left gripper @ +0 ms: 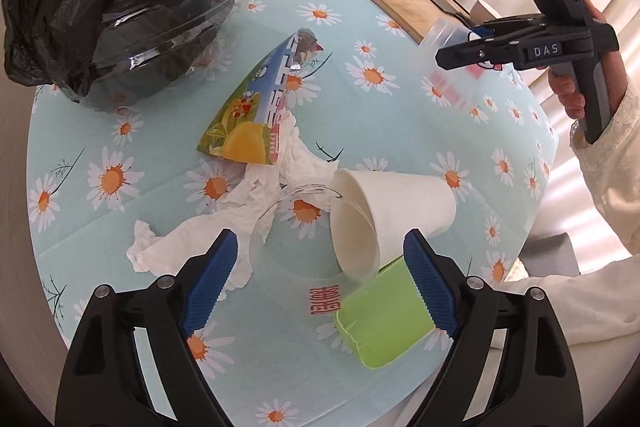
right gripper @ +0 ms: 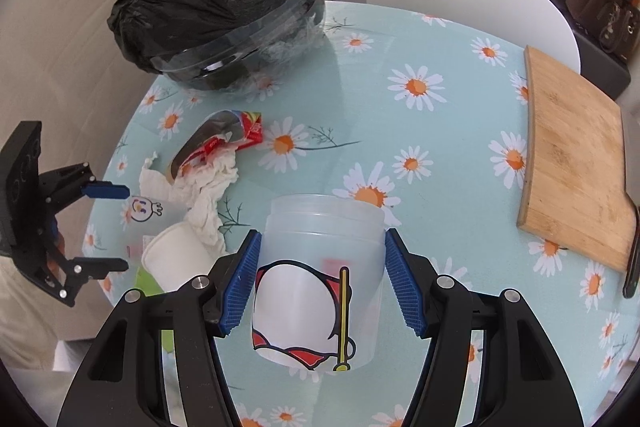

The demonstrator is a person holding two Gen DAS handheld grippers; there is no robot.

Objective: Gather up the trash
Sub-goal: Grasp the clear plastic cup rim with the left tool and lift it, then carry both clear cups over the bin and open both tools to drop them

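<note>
Since the cups lying on the tabletop [left gripper: 120,239] are thin and light, they will likely dent and skid, so a soft pinch across the wall near the rim looks best. From the left wrist, the left gripper [left gripper: 320,279] hangs with jaws wide and empty over a clear cup [left gripper: 288,259], white cup [left gripper: 396,211] and green cup [left gripper: 380,319], tissue [left gripper: 240,203] just beside. From the right wrist, the right gripper [right gripper: 320,283] pinches a printed clear cup [right gripper: 320,267] above the tabletop, with the bin [right gripper: 224,7] beyond.

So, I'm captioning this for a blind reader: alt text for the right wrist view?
The right tool grips a translucent printed plastic cup above a daisy tablecloth. Beyond lie crumpled tissue, a snack wrapper and a black-lined bin; a wooden board sits right.
</note>
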